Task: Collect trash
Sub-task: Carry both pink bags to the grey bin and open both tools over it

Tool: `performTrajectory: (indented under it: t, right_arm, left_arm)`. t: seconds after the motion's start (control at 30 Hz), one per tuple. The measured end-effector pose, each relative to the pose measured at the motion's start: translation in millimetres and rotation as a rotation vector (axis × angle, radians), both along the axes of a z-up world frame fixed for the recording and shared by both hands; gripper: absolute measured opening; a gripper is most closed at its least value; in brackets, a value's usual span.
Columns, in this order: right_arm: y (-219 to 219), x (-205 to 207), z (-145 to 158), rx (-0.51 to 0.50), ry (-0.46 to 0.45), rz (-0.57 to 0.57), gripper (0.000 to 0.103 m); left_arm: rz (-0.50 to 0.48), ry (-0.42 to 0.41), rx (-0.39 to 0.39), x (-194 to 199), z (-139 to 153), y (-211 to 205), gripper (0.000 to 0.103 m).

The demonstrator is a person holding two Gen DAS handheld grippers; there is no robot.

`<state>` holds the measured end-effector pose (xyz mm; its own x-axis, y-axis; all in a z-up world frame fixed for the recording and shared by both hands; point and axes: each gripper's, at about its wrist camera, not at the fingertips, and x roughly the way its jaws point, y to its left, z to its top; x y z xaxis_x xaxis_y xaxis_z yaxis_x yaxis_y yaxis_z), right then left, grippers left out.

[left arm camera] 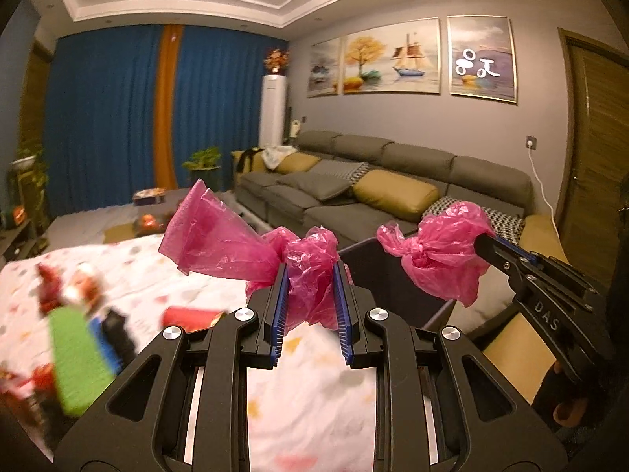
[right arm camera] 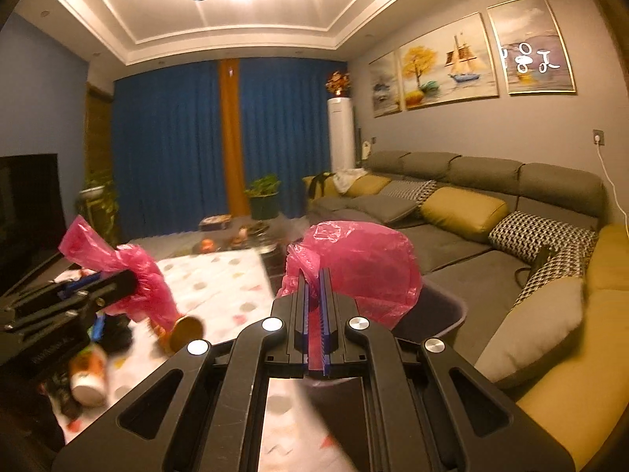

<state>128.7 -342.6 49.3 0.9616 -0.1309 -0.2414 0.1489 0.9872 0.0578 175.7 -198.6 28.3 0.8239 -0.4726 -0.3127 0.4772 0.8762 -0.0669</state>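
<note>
A thin pink plastic bag (left arm camera: 212,244) is bunched between the blue pads of my left gripper (left arm camera: 310,271), which is shut on it, with a loose flap sticking up to the left. To the right, my right gripper (left arm camera: 487,242) is clamped on a knotted pink bunch (left arm camera: 440,255). In the right wrist view my right gripper (right arm camera: 313,275) is shut on billowing pink plastic (right arm camera: 365,267) above a dark grey bin (right arm camera: 448,314). My left gripper (right arm camera: 129,279) is at the left with its pink bunch (right arm camera: 145,287). Whether both bunches belong to one bag I cannot tell.
A table with a white dotted cloth (left arm camera: 165,287) carries a green packet (left arm camera: 78,358), a red packet (left arm camera: 188,316), a round tin (right arm camera: 186,332) and a cup (right arm camera: 88,377). A grey sofa (left arm camera: 393,196) with yellow cushions runs along the right. The dark bin (left arm camera: 377,275) stands between table and sofa.
</note>
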Motion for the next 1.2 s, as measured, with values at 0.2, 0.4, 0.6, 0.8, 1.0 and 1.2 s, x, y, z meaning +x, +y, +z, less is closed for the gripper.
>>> performTrajectory:
  t: [0.2, 0.4, 0.6, 0.8, 1.0, 1.2]
  right_arm:
    - [-28.4, 22.6, -6.1, 0.003, 0.009, -0.042, 0.006]
    - [-44.1, 40.7, -17.3, 0.019, 0.036, -0.059, 0.006]
    - [-48.6, 53.8, -25.4, 0.023, 0.054, -0.062, 0.006]
    - [-46.3, 65.6, -30.0, 0.024, 0.077, -0.058, 0.006]
    - [-47.8, 72.7, -30.1, 0.030, 0.083, -0.047, 0.006]
    - [-56.6, 79.0, -33.3, 0.043, 0.088, -0.044, 0.006]
  left_arm:
    - [-0.051, 0.009, 0.000, 39.5, -12.6, -44.9, 0.021]
    - [-0.097, 0.037, 0.002, 67.0, -30.9, -71.2, 0.022]
    - [-0.123, 0.074, 0.005, 86.0, -42.8, -84.4, 0.022]
    - [-0.136, 0.099, 0.002, 97.2, -51.9, -93.4, 0.022]
    - [-0.154, 0.130, 0.013, 109.8, -61.0, -100.6, 0.023]
    - [-0.173, 0.141, 0.018, 113.8, -66.6, -107.6, 0.023]
